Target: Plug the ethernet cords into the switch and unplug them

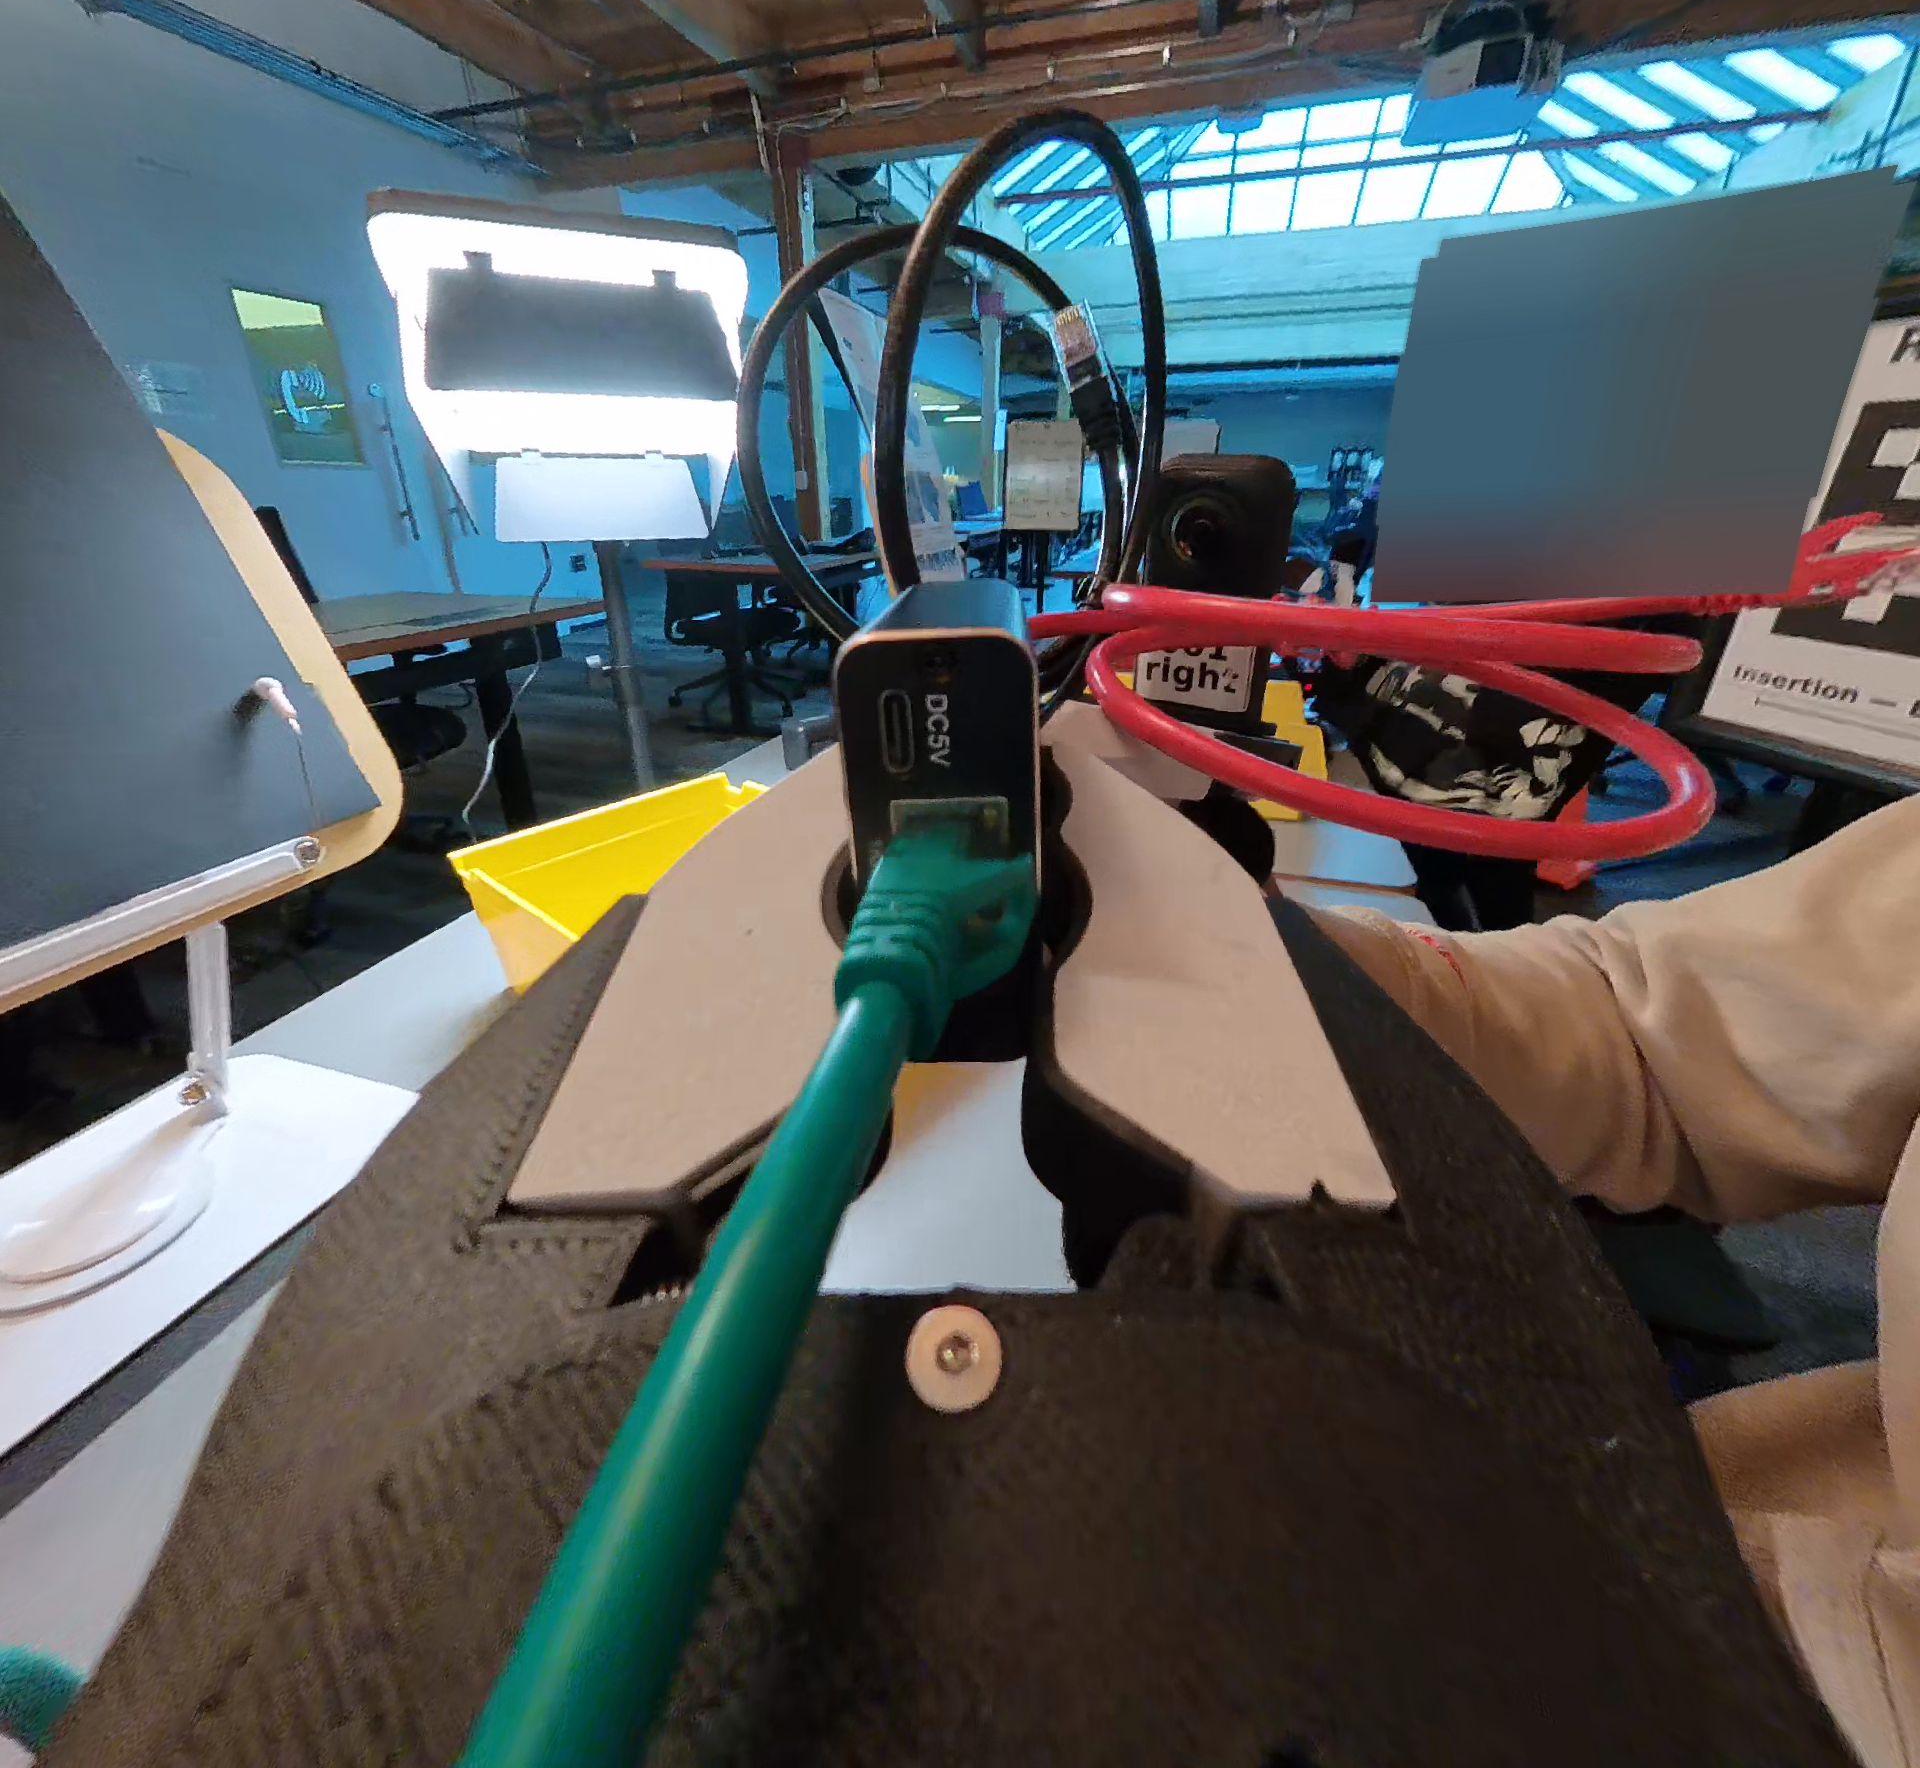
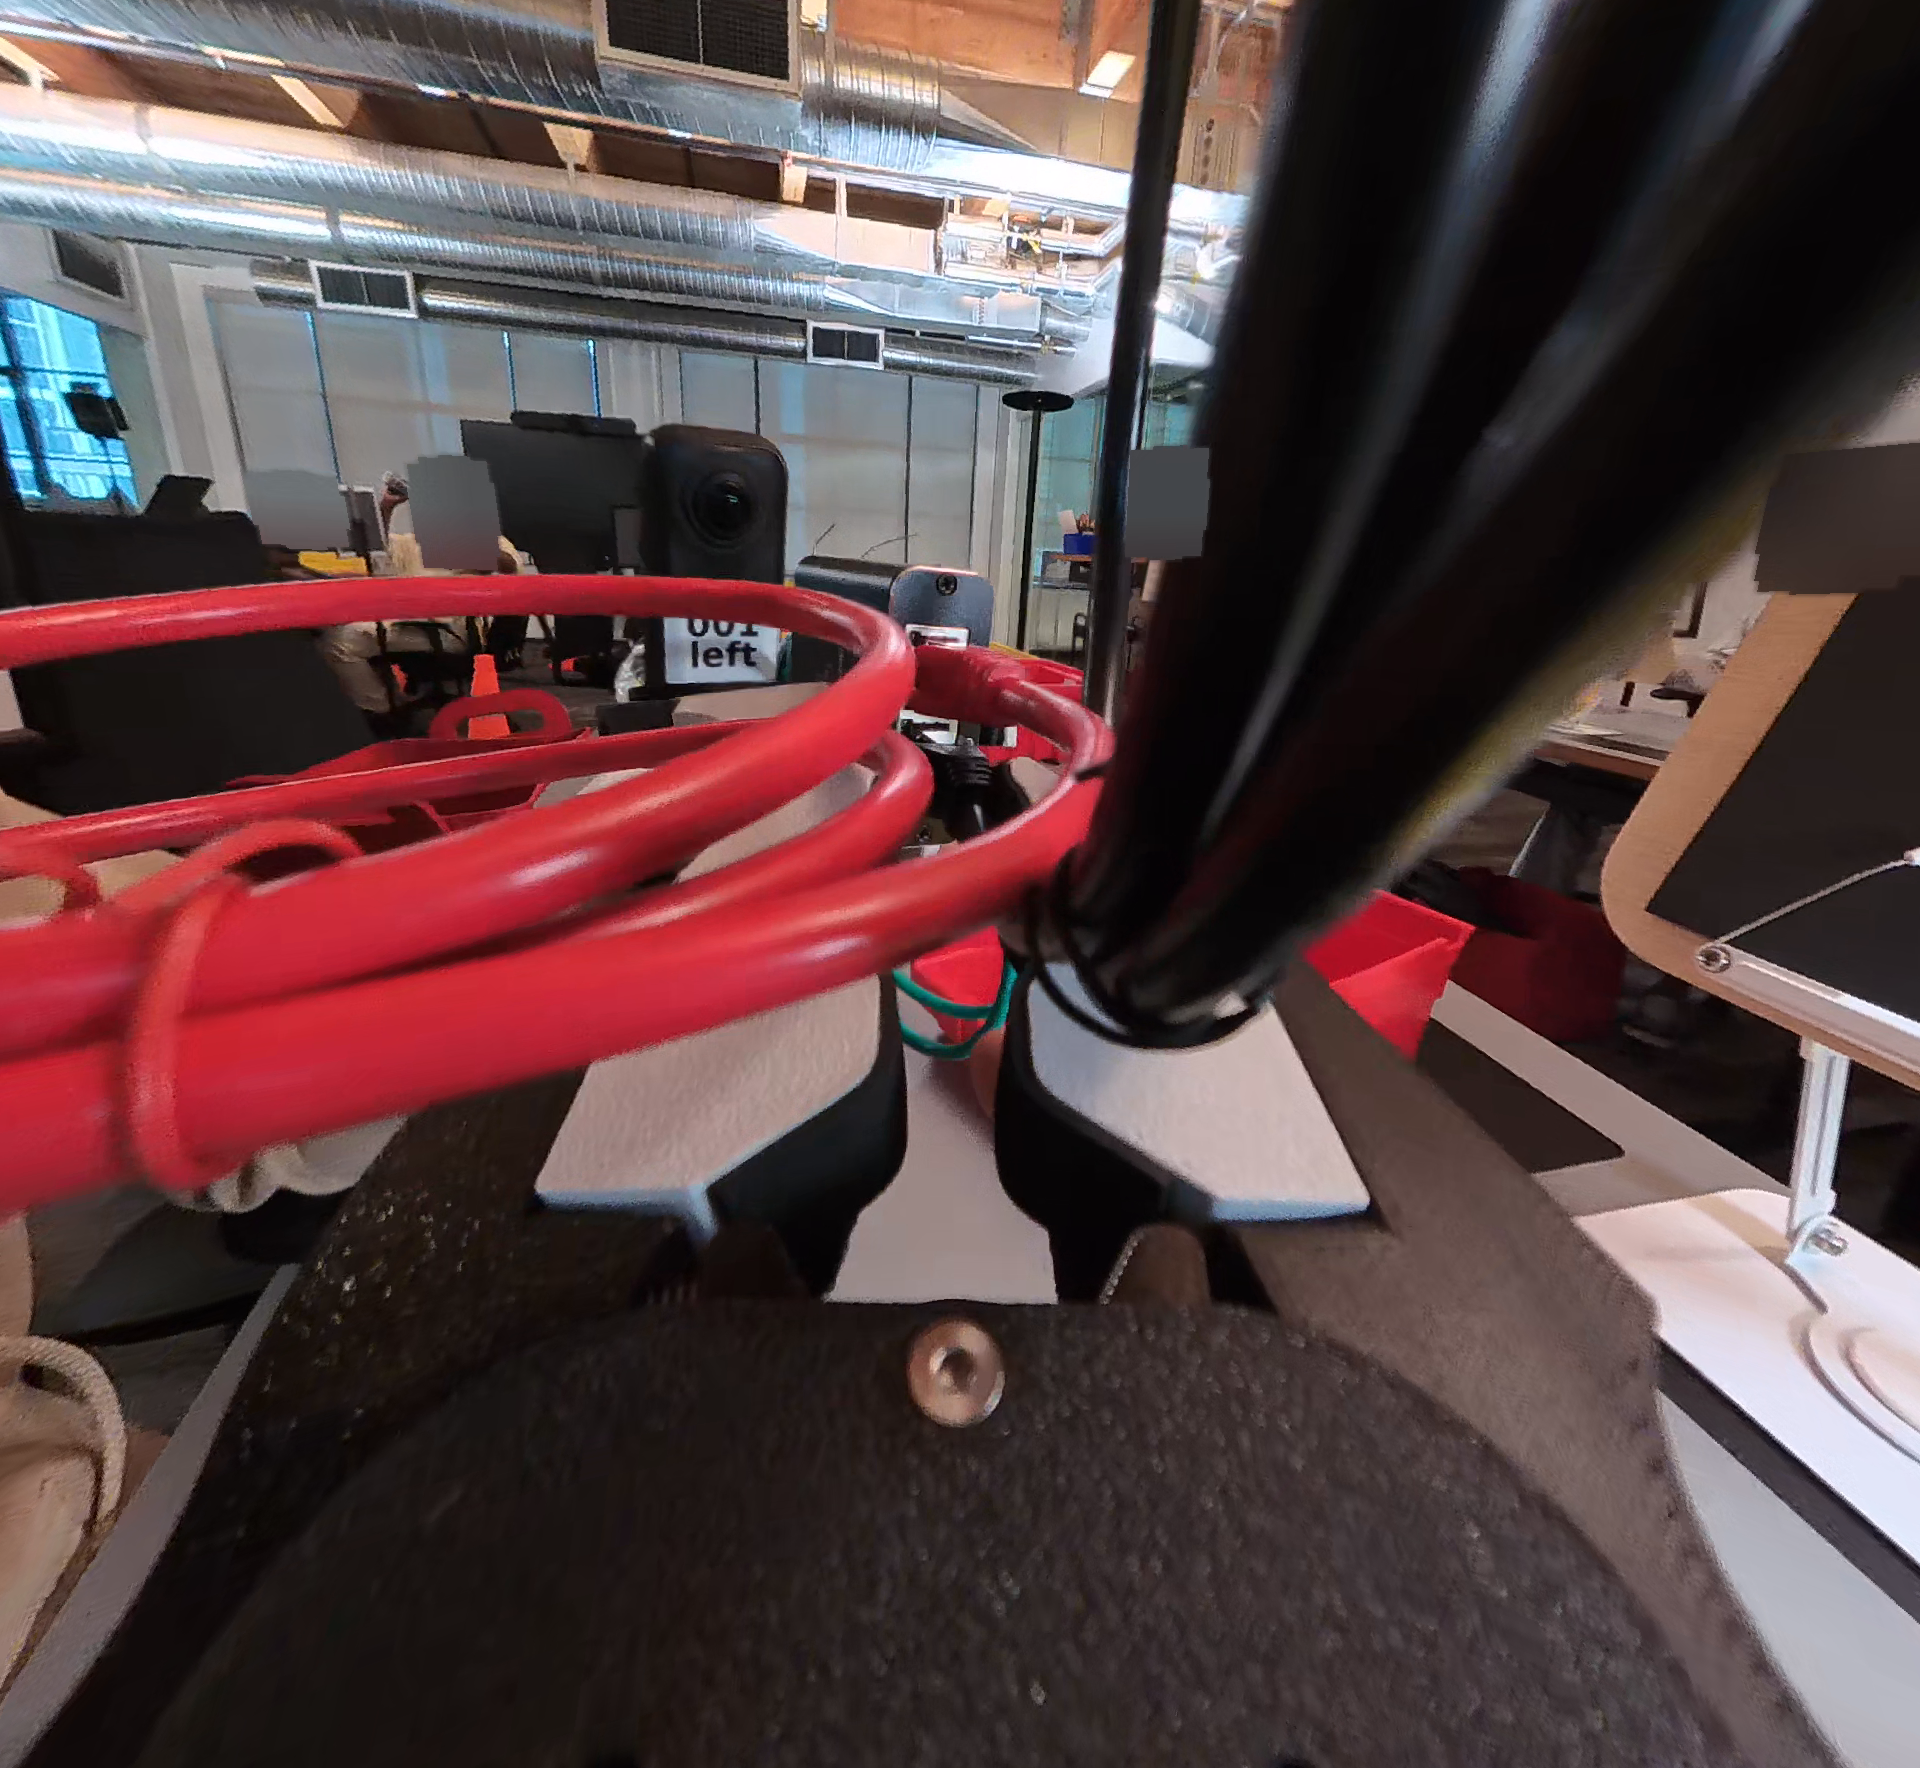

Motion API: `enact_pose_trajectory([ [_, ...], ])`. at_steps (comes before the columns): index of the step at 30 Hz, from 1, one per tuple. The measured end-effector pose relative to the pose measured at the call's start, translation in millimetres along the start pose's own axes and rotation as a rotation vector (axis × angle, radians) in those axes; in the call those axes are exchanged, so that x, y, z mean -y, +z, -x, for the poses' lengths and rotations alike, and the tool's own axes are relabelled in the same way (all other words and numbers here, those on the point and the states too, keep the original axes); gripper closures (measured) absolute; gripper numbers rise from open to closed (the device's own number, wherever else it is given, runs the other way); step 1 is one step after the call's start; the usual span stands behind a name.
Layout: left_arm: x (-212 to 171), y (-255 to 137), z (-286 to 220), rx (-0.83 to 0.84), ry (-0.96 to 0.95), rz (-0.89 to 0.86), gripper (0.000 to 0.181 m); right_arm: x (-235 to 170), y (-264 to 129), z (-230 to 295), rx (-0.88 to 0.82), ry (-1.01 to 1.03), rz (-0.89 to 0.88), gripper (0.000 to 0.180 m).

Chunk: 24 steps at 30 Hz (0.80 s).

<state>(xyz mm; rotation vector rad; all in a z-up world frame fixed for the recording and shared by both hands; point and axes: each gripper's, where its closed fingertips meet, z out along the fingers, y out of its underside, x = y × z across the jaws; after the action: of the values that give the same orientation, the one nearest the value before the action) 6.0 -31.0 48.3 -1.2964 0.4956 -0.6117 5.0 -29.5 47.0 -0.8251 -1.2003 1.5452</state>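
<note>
- Left wrist view: my left gripper (image 1: 940,897) was closed on the black switch (image 1: 935,731), its two pale fingers (image 1: 727,970) pressed against the box's sides and holding it up off the table. The green cord (image 1: 727,1303) ran back toward the camera, its plug seated in the port on the near end of the switch.
- Beyond the switch, a black cord (image 1: 1039,347) looped upward with a loose plug hanging free, and a red cord (image 1: 1403,731) coiled off to the right, in front of the right gripper's camera.
- Right wrist view: my right gripper (image 2: 951,1012) had its fingers (image 2: 1164,1116) only narrowly parted. Red cord (image 2: 520,887) and black cord (image 2: 1351,627) coils lay across them, and I could not tell whether anything was actually pinched.
- The red plug (image 2: 971,674) sat at the far face of the switch (image 2: 940,612); how deeply it was in was unclear.
- To do this step well, I judged I should keep the left grip firm and level, then clamp the plug body itself, not the coil, and move it straight along the port's line.
</note>
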Motion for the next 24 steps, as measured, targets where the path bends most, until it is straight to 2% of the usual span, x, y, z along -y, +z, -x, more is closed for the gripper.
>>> enact_pose_trajectory([
  [6, 12, -2, -5, -0.016, -0.004, -0.071, 0.154, 6, 1, 8, 0.07, 0.02, 0.011, 0.169],
  [13, 20, -1, -9, -0.027, -0.042, -0.117, 0.153, 12, 1, 11, 0.076, -0.021, 0.024, 0.17],
  [15, 16, -1, -10, -0.058, -0.03, -0.084, 0.154, 10, -1, 12, 0.103, -0.009, 0.048, 0.18],
  [19, 12, -1, -8, -0.064, -0.048, -0.084, 0.154, 8, 1, 9, 0.072, -0.025, 0.04, 0.164],
  [24, 9, 1, -11, -0.039, 0.019, -0.059, 0.154, 10, -1, 9, 0.063, -0.025, 0.036, 0.164],
])
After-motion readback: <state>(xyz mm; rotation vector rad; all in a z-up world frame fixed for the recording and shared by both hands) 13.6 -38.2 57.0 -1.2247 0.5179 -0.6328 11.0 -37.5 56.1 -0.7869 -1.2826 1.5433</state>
